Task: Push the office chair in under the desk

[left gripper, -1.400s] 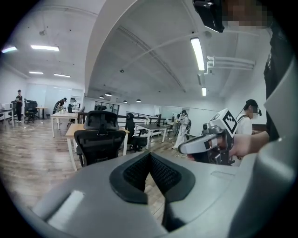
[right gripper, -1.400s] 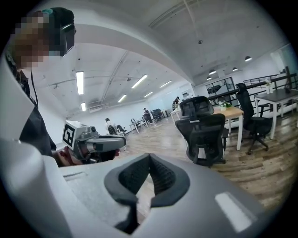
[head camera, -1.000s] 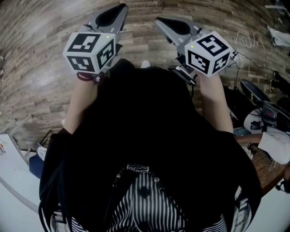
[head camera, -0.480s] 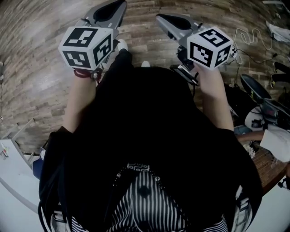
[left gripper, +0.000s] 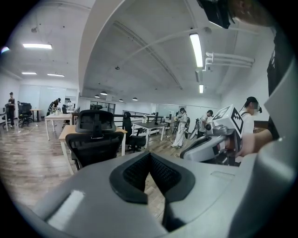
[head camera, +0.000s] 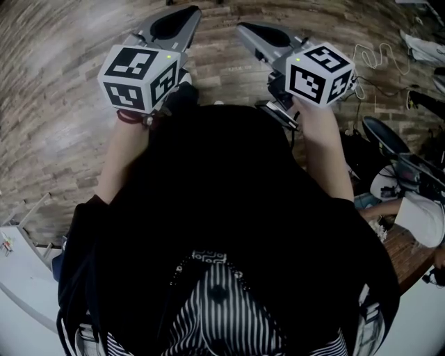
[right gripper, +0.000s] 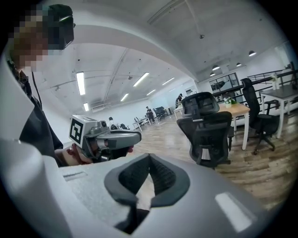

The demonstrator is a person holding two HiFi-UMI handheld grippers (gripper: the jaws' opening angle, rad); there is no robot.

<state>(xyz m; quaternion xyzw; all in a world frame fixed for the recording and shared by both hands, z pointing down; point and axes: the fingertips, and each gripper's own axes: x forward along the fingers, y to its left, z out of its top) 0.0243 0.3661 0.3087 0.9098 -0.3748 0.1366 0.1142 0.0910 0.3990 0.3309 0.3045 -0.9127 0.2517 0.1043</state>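
Two grippers show in the head view, both held up ahead of the person's dark top [head camera: 222, 208] over a plank floor [head camera: 62, 104]; the left gripper [head camera: 182, 17] is at left and the right gripper [head camera: 252, 31] at right; they are near each other and neither touches anything; each marker cube faces the camera.

Left gripper view: jaws fully together, pads meeting, nothing between them; the chair [left gripper: 93, 139] stands beyond, left of centre, with its black mesh back and headrest toward the camera; it sits on the near side of a wood-topped desk [left gripper: 64, 131], whose top shows either side of the backrest; the chair is well apart from the jaws; the right gripper appears at right, gripped in a hand [left gripper: 253, 142]; several people [left gripper: 180, 128] stand farther back among other desks.

Right gripper view: jaws likewise pressed together and empty; the chair is right of centre, just in front of the desk, back toward the camera; how far the seat reaches under the top cannot be told; the left gripper shows at left, its jaws together; the chair is out of contact with both grippers.
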